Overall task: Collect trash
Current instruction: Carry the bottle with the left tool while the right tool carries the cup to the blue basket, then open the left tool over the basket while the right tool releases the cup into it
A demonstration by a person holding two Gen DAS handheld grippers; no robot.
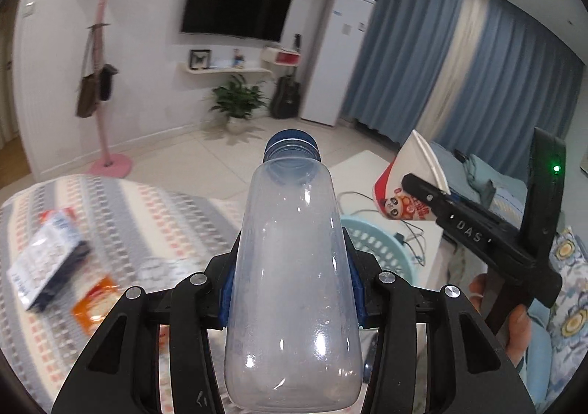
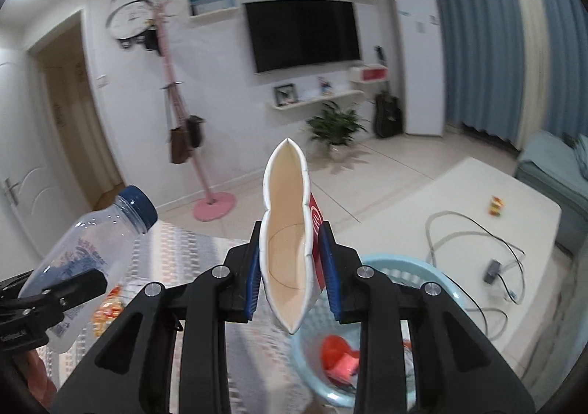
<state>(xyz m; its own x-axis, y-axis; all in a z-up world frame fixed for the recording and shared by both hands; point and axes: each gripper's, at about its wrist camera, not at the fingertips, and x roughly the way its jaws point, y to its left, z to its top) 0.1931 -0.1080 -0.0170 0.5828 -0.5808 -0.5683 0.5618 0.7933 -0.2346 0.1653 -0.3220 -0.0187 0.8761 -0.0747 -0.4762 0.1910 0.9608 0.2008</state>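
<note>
In the left wrist view my left gripper [image 1: 292, 267] is shut on a clear plastic bottle [image 1: 290, 259] with a blue cap, which points away from the camera. In the right wrist view my right gripper [image 2: 290, 241] is shut on a white paper cup [image 2: 286, 252] with red print, squeezed flat between the blue pads. A light blue basket [image 2: 422, 267] sits just below and right of the cup, with red trash [image 2: 338, 351] in it. The bottle [image 2: 88, 248] hangs to the cup's left, over the cloth-covered table.
On the patterned tablecloth [image 1: 147, 215] lie a blue and white packet [image 1: 47, 259] and an orange wrapper [image 1: 95, 307]. A white low table [image 2: 404, 215] with cables [image 2: 477, 248] and a small toy [image 2: 496, 206] stands to the right. A sofa [image 2: 551, 164] lies beyond it.
</note>
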